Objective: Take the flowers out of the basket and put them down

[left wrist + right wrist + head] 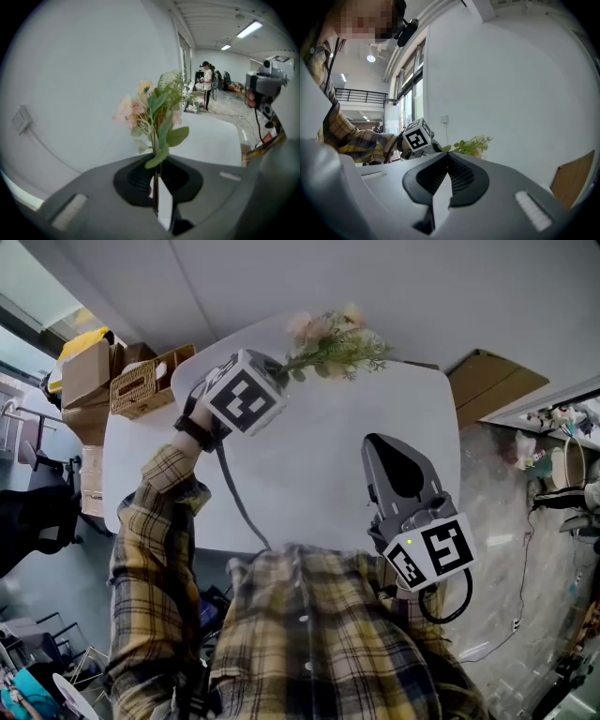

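**Flowers held by left gripper, out of the basket; right gripper empty**

1. Left gripper (281,374): it is at 11 o'clock in the head view, over the far part of the white table (309,484). Its own view shows the jaws pressed onto the thin stem of the flowers (333,345), which runs straight up between the pads. A green leaf lies across the jaw tips. Pink and cream blooms and green sprigs stand above the jaws against the pale wall.

2. Flowers: in the head view the bunch points from the left gripper toward 2 o'clock, with its head near the table's far edge at 12 o'clock. They appear to hang clear of the tabletop, though no view shows the gap plainly.

3. Basket (145,382): a wicker basket sits at 10 o'clock, by the table's far left corner and well apart from the flowers. Whether it rests on the table or just off it cannot be judged from this angle. Cardboard boxes (87,371) stand beside it, further toward 10 o'clock.

4. Right gripper (380,444): it is at 4 o'clock in the head view, over the near right part of the table and pointing toward 12 o'clock. Its own view shows the jaw tips pressed together with nothing between them. The left gripper and flowers lie straight ahead of it.

5. Surroundings: a plaid sleeve (155,540) carries the left gripper. A person (206,84) stands far off at 1 o'clock in the left gripper view.
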